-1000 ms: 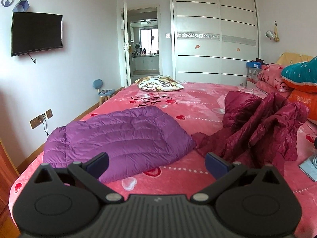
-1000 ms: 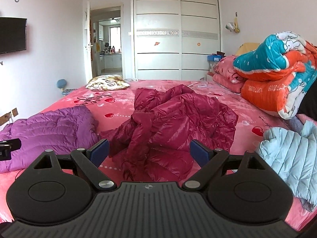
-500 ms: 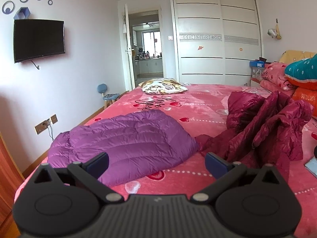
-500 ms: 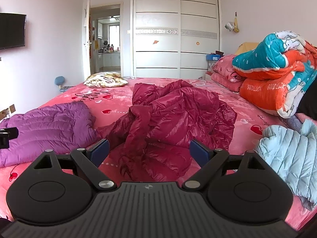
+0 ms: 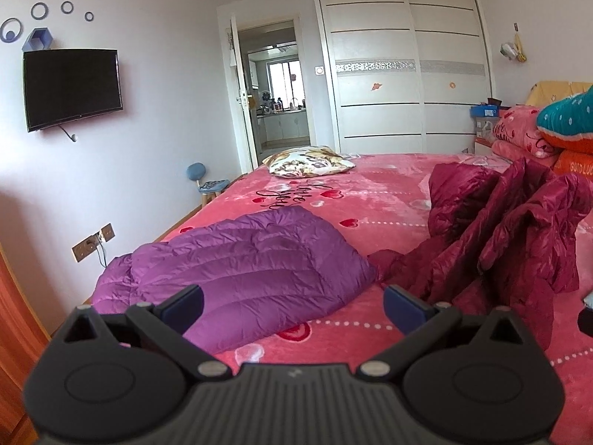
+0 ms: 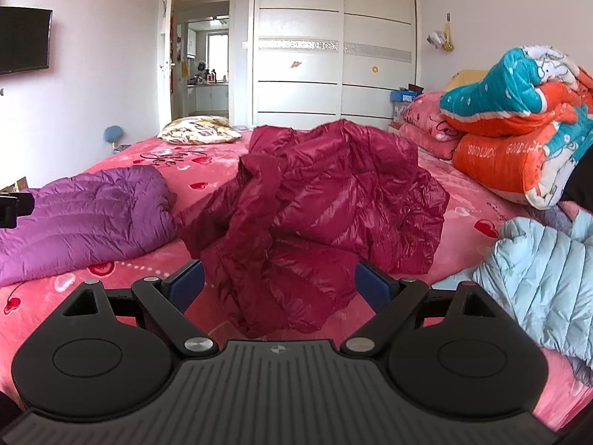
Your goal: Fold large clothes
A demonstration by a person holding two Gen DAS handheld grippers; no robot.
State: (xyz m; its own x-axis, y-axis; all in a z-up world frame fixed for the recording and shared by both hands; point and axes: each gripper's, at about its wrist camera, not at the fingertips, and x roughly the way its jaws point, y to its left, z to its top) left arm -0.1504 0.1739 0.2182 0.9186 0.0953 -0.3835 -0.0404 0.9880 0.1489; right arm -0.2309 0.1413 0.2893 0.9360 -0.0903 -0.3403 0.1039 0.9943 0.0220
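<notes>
Purple jacket [image 5: 241, 270], crimson jacket [image 6: 326, 200], pink heart-print bedspread [image 5: 370, 200].

A crumpled maroon down jacket [image 6: 326, 200] is heaped just ahead of the right gripper [image 6: 278, 283]. A folded purple jacket [image 6: 81, 211] is laid flat to its left.

Legible text is found on two items. The pink bed cover [image 5: 370, 200] carries dark cursive lettering near the patterned pillow [image 5: 309, 161]; seen upside down from the left wrist view, it appears to read "Love you", though the second word is not certain. The same script shows in the right wrist view [image 6: 166, 157]. The orange rolled quilt [image 6: 500, 163] bears the word "GOODLUCK" printed twice along its side; the left wrist view shows only "GOOD LUC" at the frame edge [image 5: 580, 168].
</notes>
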